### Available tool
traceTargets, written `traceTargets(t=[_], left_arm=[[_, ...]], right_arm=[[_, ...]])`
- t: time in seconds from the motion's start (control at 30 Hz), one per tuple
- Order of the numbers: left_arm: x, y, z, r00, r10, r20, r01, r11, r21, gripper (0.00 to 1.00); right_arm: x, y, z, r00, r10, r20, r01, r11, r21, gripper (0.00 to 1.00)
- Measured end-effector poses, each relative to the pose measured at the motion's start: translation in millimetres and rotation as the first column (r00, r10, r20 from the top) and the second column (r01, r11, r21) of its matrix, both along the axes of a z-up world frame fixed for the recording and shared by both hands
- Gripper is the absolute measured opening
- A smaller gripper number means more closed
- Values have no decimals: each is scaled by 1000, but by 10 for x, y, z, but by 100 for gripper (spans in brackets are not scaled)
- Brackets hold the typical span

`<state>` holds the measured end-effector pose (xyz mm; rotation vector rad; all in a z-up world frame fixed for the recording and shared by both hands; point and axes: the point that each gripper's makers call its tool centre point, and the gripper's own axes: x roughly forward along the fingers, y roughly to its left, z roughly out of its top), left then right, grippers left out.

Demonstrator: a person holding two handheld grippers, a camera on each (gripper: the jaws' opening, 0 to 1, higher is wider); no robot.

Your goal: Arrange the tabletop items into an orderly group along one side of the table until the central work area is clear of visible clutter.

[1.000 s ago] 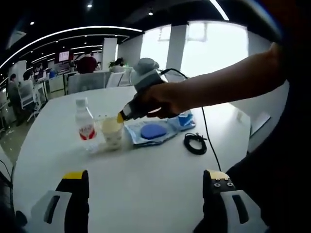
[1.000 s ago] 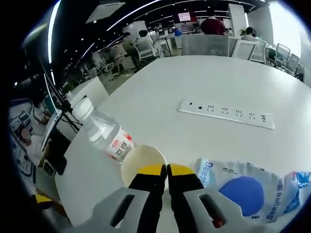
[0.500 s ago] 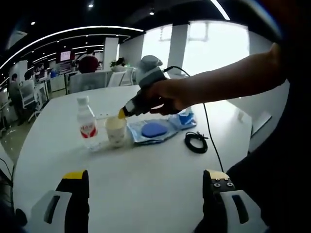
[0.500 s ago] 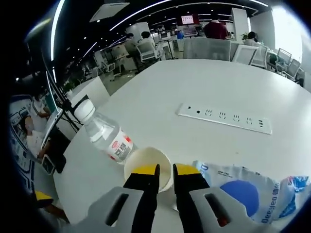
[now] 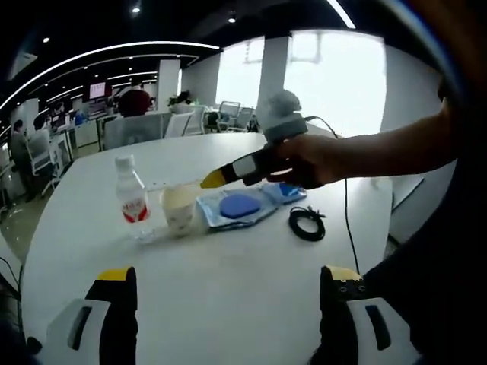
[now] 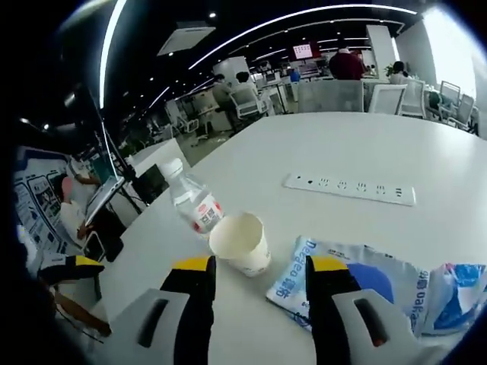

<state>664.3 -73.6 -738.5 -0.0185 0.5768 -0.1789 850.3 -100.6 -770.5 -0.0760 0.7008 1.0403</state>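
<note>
A cream paper cup [image 5: 180, 207] [image 6: 240, 242] stands upright on the white table [image 5: 228, 266], beside a clear water bottle [image 5: 131, 201] [image 6: 194, 204] with a red label. A blue and white plastic packet [image 5: 242, 205] [image 6: 358, 277] lies just right of the cup. My right gripper [image 6: 262, 266] is open, drawn back from the cup, with nothing between its yellow-tipped fingers. In the left gripper view, a hand holds the right gripper [image 5: 211, 181] above the cup and packet. My left gripper [image 5: 228, 277] is open low over the near table, well short of the items.
A coiled black cable [image 5: 306, 224] lies right of the packet. A white power strip [image 6: 350, 188] sits farther back on the table. Beyond the table's far edge are office chairs, desks and people.
My right gripper has opened and let go of the cup's rim, then pulled back and up. The cup stays standing beside the bottle. The left gripper has not moved.
</note>
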Motion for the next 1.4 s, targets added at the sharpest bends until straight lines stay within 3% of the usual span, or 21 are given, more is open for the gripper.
traceTargets(t=[0.1,0.4,0.7,0.97,1.2,1.4], left_arm=[[52,-5,72,999,-2,46,3,1000,-11,99],[116,11,73,998,43,51,-38,995,-91,97],[119,9,-4,999,32,-6,-33,997,-72,98],[130,48,-27,999,40,4,-40,996,-84,95],[133,42,-16,999,39,4,-39,995,-90,98],[157,-2,21,1000,13,8,-12,997,-77,99]], right_arm=[[-40,-165,23,999,9,33,-9,1000,-4,51],[-188,-671,218,994,14,104,-17,1000,22,70],[-340,-1246,291,985,29,168,-25,999,-23,79],[-329,-1740,209,986,-33,164,45,996,-73,86],[-345,-2108,201,981,-121,150,130,990,-52,90],[-345,-2428,198,976,-143,165,152,988,-40,92]])
